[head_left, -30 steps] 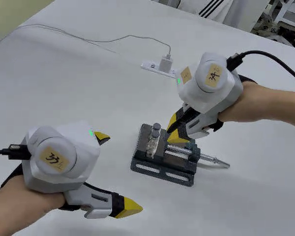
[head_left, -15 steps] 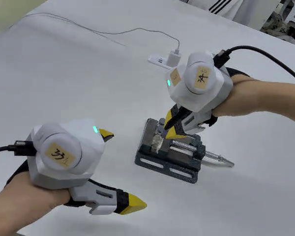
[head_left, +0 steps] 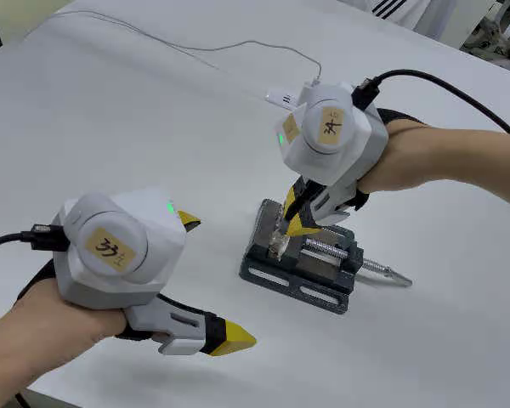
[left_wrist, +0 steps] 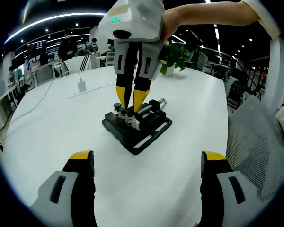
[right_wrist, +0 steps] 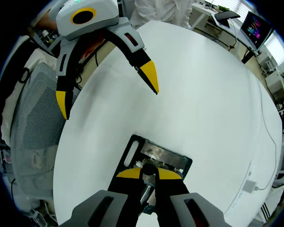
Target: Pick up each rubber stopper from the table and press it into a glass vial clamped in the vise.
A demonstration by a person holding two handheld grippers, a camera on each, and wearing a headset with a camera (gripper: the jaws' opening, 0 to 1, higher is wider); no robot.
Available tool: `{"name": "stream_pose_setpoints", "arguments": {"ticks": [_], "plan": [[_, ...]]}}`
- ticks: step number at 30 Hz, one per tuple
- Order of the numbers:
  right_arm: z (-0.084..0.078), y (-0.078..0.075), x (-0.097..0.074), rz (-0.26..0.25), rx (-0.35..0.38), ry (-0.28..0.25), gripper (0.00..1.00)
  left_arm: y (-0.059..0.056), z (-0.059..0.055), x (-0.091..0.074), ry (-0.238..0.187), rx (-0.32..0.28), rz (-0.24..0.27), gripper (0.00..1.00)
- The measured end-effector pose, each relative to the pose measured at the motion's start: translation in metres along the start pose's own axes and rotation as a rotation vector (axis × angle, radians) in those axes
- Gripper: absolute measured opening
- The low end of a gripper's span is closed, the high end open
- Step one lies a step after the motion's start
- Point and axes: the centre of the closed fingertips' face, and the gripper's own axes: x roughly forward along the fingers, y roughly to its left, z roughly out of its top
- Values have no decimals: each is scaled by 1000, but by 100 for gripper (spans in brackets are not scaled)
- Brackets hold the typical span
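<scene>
Two jaws of our right gripper (head_left: 296, 223) pinch a stopper (right_wrist: 149, 169) over the vial (head_left: 278, 246) in the vise (head_left: 302, 272). Pressing off-centre, we could tip it or crack glass. Left gripper (head_left: 214, 280) hovers spread at seven o'clock.

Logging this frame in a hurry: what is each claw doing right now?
Left claw: open, empty.
Right claw: shut on a rubber stopper, over the vise.

The left gripper (head_left: 212, 280) and right gripper (head_left: 294, 223) share rounded white housings, black jaws with yellow tips, a green light (head_left: 169, 206) and a handwritten tan label (head_left: 112, 248) at the rear, where a black cable (head_left: 425, 81) plugs into each.
</scene>
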Motion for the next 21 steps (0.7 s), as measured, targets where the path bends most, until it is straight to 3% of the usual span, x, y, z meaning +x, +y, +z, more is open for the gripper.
{"name": "stream_pose_setpoints", "arguments": {"ticks": [21], "plan": [[-1, -1, 4, 14, 23, 48, 4, -1, -4, 3, 7, -14, -9, 91]]}}
